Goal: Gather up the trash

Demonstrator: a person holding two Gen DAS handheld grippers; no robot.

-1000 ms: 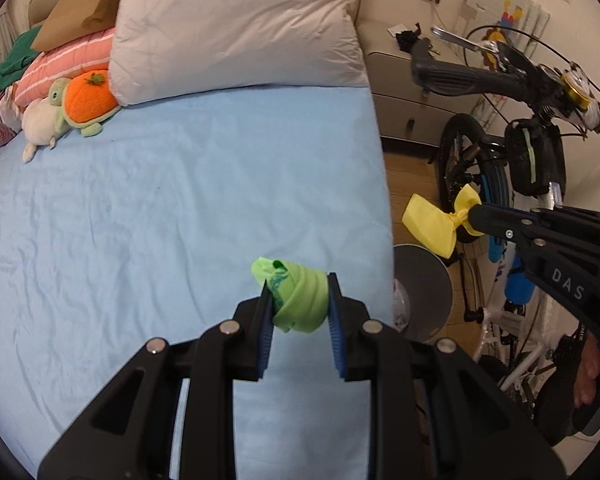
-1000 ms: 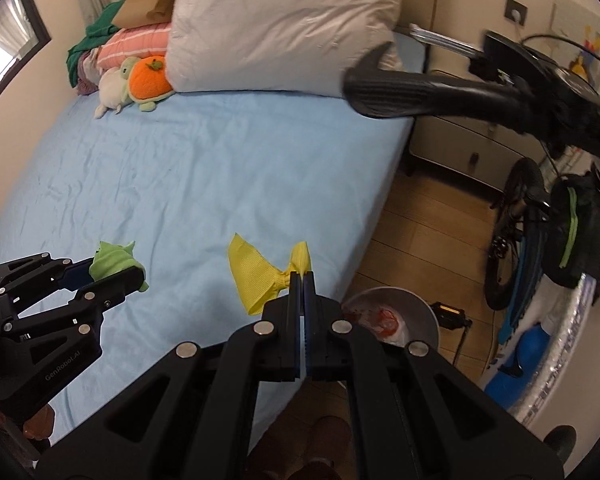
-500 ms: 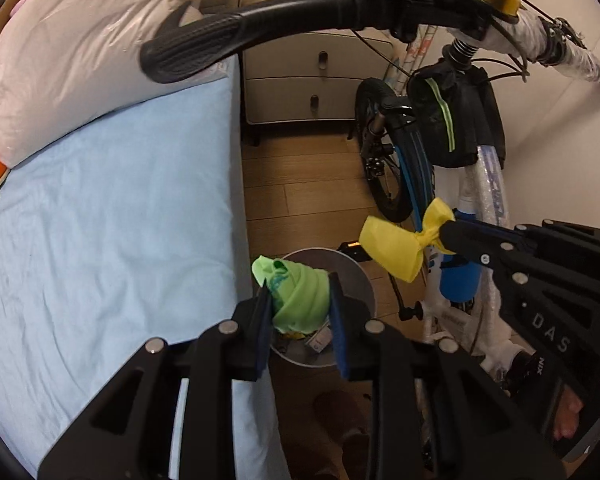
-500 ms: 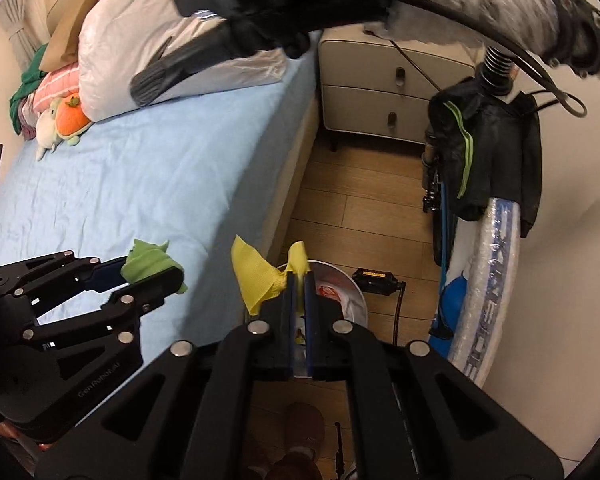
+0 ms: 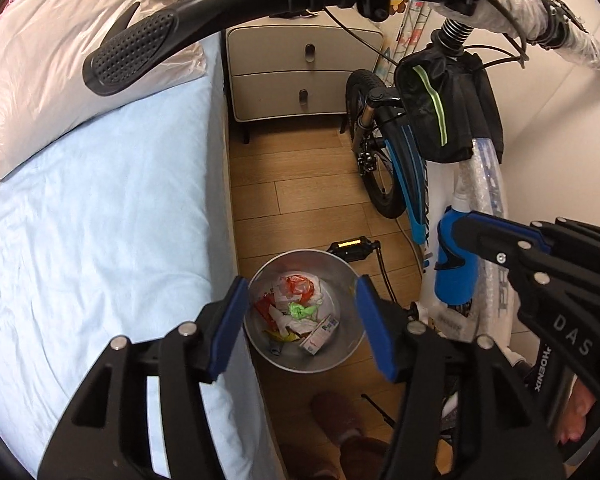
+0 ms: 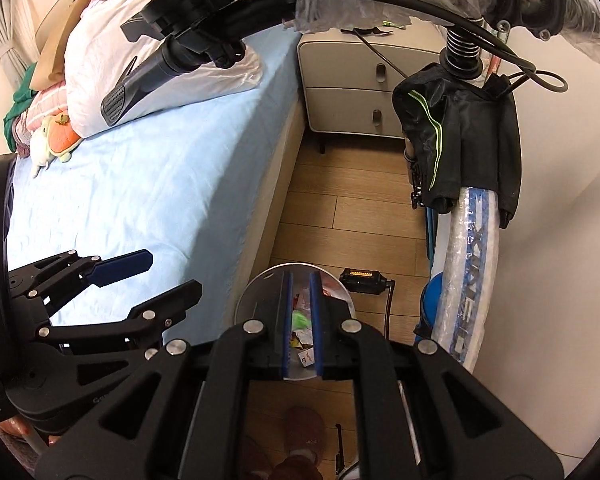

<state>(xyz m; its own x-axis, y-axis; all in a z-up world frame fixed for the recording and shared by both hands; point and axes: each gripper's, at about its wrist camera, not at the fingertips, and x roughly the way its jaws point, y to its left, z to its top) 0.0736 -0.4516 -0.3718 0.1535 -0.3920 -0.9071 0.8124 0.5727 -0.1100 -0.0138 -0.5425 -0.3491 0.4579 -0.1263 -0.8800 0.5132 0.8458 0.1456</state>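
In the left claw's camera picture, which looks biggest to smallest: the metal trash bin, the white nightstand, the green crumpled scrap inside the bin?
1. White nightstand, looking a bit larger, though it sits farther away.
2. Metal trash bin, nearly as big.
3. Green crumpled scrap, clearly smallest.

Both views bright w/ soft, even light, no hard shadows. Strong fisheye bend: bed (image 5: 100,240) edge curves, corners go black. Handlebar grip (image 5: 132,56), close to the lens above the bed, looks oversized yet fairly sharp. Bin (image 5: 300,316) beside the bed is crisp, dull sheen on its inner wall. Wall right of the bin is slightly washed out.
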